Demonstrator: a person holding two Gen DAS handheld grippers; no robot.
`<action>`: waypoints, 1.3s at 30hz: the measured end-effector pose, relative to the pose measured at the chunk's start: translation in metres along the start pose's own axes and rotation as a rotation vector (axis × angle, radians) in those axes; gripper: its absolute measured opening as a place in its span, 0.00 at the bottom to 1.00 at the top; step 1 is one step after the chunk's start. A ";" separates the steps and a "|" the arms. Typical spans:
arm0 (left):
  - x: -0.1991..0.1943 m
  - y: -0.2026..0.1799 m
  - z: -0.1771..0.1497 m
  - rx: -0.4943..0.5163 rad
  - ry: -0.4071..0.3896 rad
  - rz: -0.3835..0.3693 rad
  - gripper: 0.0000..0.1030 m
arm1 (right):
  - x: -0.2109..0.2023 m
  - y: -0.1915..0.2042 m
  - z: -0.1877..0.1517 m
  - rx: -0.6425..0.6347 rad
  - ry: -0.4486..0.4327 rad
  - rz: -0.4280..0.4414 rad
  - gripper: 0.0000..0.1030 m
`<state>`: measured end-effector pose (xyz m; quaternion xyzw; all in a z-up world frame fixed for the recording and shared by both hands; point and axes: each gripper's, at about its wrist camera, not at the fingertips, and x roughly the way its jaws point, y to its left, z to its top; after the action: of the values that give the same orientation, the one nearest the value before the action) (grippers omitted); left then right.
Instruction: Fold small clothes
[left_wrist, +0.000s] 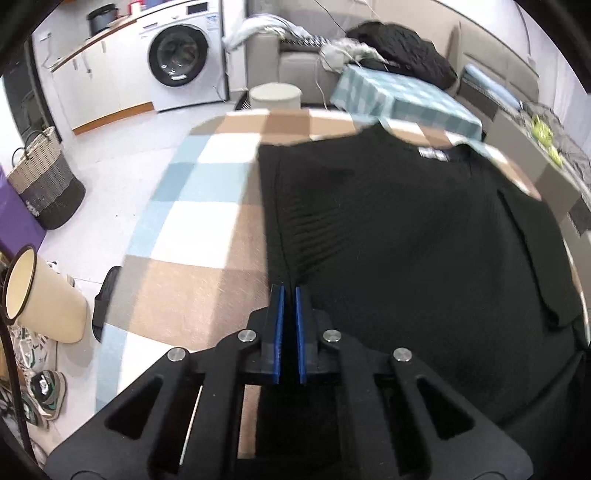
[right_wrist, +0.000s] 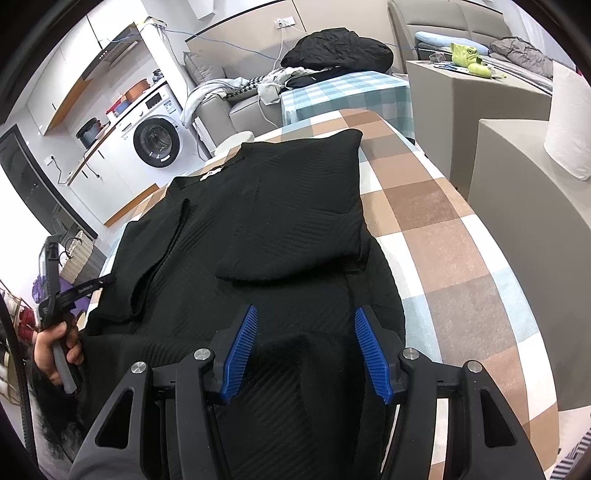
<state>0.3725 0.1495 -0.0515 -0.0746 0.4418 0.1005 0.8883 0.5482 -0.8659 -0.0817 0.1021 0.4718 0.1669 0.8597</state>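
Blue pads (left_wrist: 279, 325) of your left gripper (left_wrist: 290, 295) are pinched on the black knit top's (left_wrist: 388, 229) hem; your right gripper (right_wrist: 304, 325) gapes empty above it. Lifting one-sided could undo the folded sleeve (right_wrist: 295, 206) ahead.

Black top's (left_wrist: 388, 229) near hem hidden under gripper bodies, neck label (left_wrist: 433, 153) blurred
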 end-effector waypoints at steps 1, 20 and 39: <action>-0.002 0.007 0.003 -0.026 -0.007 0.000 0.04 | 0.000 0.000 0.000 -0.001 0.002 0.000 0.55; -0.052 0.046 -0.038 -0.112 0.026 -0.033 0.30 | -0.019 -0.005 -0.006 -0.036 -0.019 0.000 0.59; -0.139 0.091 -0.155 -0.180 -0.001 -0.008 0.62 | -0.021 -0.030 -0.045 -0.056 0.116 0.118 0.17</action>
<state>0.1490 0.1873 -0.0368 -0.1558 0.4301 0.1364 0.8787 0.5053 -0.9009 -0.0992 0.0958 0.5093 0.2360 0.8221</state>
